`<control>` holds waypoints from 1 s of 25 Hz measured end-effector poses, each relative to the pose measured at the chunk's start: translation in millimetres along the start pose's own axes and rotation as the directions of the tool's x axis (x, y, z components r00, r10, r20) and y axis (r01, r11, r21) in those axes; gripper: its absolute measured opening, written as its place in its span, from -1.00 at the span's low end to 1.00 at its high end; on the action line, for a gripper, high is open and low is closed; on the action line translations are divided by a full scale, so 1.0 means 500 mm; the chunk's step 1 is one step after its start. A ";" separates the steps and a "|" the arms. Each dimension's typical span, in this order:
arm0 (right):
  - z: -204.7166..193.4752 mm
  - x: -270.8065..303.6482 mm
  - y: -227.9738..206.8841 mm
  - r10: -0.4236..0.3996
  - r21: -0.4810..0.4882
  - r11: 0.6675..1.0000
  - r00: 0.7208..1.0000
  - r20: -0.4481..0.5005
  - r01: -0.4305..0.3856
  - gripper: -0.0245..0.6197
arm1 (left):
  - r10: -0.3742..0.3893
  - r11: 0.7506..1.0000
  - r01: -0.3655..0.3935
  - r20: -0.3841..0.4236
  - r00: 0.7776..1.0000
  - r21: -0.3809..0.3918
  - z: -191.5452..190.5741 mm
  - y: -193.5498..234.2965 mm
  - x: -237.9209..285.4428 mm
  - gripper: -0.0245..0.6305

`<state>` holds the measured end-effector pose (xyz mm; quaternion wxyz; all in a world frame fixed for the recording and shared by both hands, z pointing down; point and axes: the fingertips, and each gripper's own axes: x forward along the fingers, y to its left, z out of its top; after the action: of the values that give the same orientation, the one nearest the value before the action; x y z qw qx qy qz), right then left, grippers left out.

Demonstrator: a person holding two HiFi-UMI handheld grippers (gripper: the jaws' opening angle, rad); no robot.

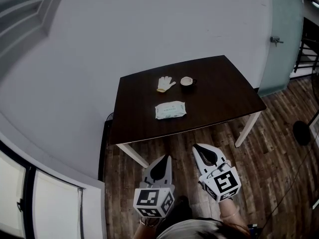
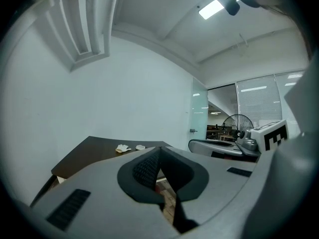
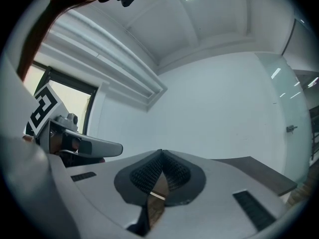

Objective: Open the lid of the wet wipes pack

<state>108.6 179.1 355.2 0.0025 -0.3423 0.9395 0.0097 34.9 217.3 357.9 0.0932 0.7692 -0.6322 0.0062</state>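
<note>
dark table [image 1: 224, 93], wipes pack [image 1: 170, 110] (head view only)

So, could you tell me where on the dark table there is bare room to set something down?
The right half of the table, right of the cup and the wet wipes pack, is bare. So is the left strip beside the glove. The middle, where those three sit, is crowded.

My head view looks steeply down from well back over the whole desk [image 1: 224, 93], the left gripper [image 1: 166, 158] and the right gripper [image 1: 198, 148]. Their views look level along the jaws from short of its near edge. All three share the desk.
</note>
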 end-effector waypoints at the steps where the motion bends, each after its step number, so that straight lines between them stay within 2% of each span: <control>1: 0.002 0.023 -0.006 -0.003 0.003 1.000 1.000 0.003 0.003 -0.94 | -0.004 1.000 0.004 0.000 1.000 -0.001 0.005 0.017 0.015 -0.88; 5: 0.017 0.116 -0.022 -0.022 -0.002 1.000 0.999 0.040 0.023 -0.94 | -0.024 1.000 0.024 0.004 1.000 -0.005 0.027 0.089 0.068 -0.88; 11: 0.021 0.230 -0.040 -0.057 -0.007 0.998 0.998 0.023 0.057 -0.94 | -0.056 0.998 0.056 0.011 0.998 -0.008 0.054 0.183 0.138 -0.88; 15: 0.020 0.288 -0.055 -0.070 -0.023 0.997 0.997 0.026 0.071 -0.93 | -0.080 0.997 0.080 0.013 0.997 -0.006 0.066 0.220 0.180 -0.88; 25: -0.012 0.394 -0.095 -0.056 -0.055 0.997 0.998 -0.039 0.054 -0.93 | -0.105 0.994 0.105 -0.009 0.994 -0.038 0.053 0.280 0.291 -0.88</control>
<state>-11.8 16.0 358.2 -0.0255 -0.3683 0.9289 0.0282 -74.9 46.2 369.5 0.1113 0.7994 -0.5904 -0.0062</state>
